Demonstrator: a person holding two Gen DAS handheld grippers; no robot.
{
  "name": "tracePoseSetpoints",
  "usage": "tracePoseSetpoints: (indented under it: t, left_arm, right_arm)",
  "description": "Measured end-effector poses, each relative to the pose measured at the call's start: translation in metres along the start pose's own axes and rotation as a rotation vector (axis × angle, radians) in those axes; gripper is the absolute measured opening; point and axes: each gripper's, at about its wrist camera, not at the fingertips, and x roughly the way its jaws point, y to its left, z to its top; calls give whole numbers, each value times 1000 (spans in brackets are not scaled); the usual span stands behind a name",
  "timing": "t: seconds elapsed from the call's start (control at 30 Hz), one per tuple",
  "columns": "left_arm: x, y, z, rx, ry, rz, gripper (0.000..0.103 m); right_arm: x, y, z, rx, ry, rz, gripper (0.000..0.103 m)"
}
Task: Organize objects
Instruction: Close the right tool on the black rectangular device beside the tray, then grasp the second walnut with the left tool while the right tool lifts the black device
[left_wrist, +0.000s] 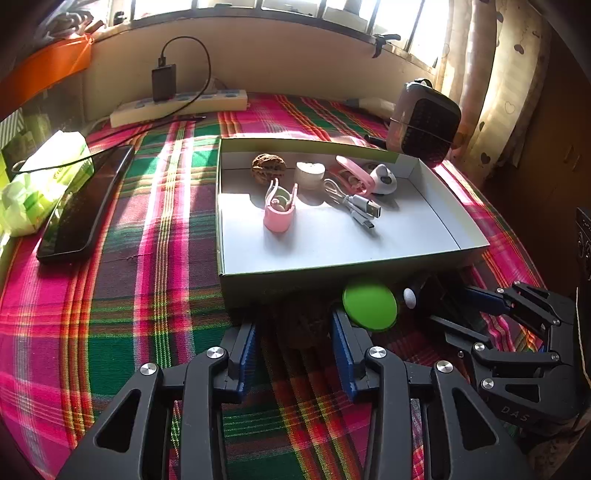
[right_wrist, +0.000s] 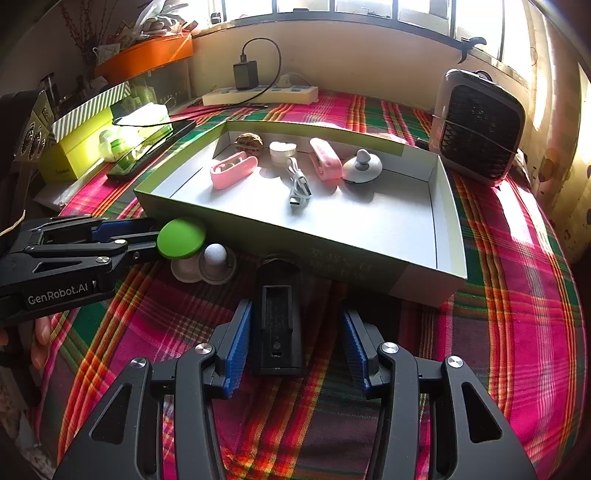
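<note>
Right wrist view: we straddle the black holder (right_wrist: 277, 325) with our right hand-held gripper (right_wrist: 295, 350) spread, while our left hand-held gripper (right_wrist: 147, 236) spreads around a walnut (left_wrist: 304, 325), green disc (right_wrist: 181, 237) beside.

Both wrist cams sit low and close to the near wall of the open box (left_wrist: 332, 273) (right_wrist: 295, 236), tilted down, facing the window behind it. Left cam looks from the box's near-left corner, right cam from nearer its middle. Shared: box interior, green disc (left_wrist: 369, 304) (right_wrist: 181, 237) just before it.
</note>
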Motion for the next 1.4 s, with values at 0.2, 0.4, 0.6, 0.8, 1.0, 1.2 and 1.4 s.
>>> tracePoseSetpoints:
  t: [0.2,0.4,0.6,0.8,1.0,1.2,1.4]
  left_arm:
    - [0,2,-1,-7,-1,9,28]
    - [-1,2,-1,-8,-3,10,28]
    - [-1,2,-1,-8,-3,11,28]
    - [-2,2,-1,-9,-5,9,28]
    - [-2,2,-2,-9,-5,9,28]
    - [-2,2,-2,-8,-5,10,28]
    - [-2,2,-2,-7,-5,10,28]
  right_arm:
    - [-1,1,-1,-5,-3,5,43]
    - [-2,2,-2,-9,-6,13,35]
    - [-2,1,-2,-7,-9,18,29]
    - [-2,1,-2,-3,-10,19,29]
    - [-2,1,-2,-1,-10,20,29]
    - [-3,0,-2,1,-10,22,29]
    - [-3,-1,-2,2,-11,22,29]
